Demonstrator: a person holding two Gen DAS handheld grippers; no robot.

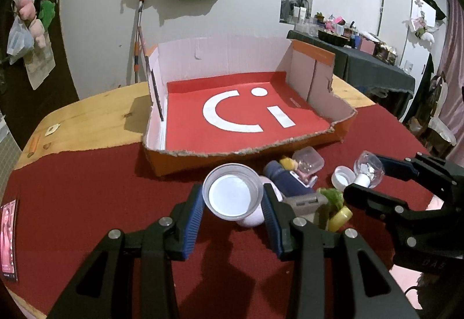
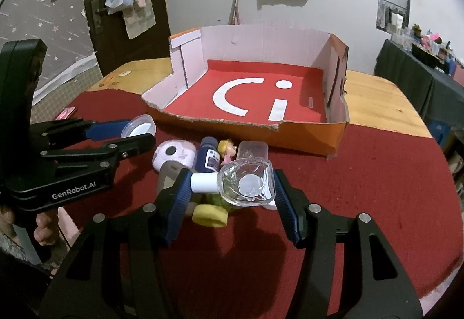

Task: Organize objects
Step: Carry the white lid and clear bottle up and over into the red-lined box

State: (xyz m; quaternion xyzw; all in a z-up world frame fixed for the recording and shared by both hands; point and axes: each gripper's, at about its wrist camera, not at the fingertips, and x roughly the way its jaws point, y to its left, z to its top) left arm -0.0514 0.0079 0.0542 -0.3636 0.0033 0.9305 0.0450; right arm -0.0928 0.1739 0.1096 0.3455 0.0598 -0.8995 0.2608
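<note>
My left gripper [image 1: 233,200] is shut on a clear plastic cup [image 1: 232,191], held above the red cloth with its mouth toward the camera; the cup also shows in the right wrist view [image 2: 139,126]. My right gripper [image 2: 232,188] is shut on a clear glass bottle [image 2: 246,185] with a white cap, also seen in the left wrist view [image 1: 368,167]. Both hold their objects just in front of the open cardboard box [image 1: 345,127] with a red floor, which also shows in the right wrist view [image 2: 339,133]. A pile of small objects lies between the grippers.
The pile holds a dark blue bottle [image 2: 207,158], a blonde doll figure [image 2: 227,149], a white round object [image 2: 174,155], a clear lidded case [image 1: 308,159], a yellow cap [image 2: 210,214] and a white lid [image 1: 343,177]. A phone [image 1: 8,235] lies at the cloth's left edge.
</note>
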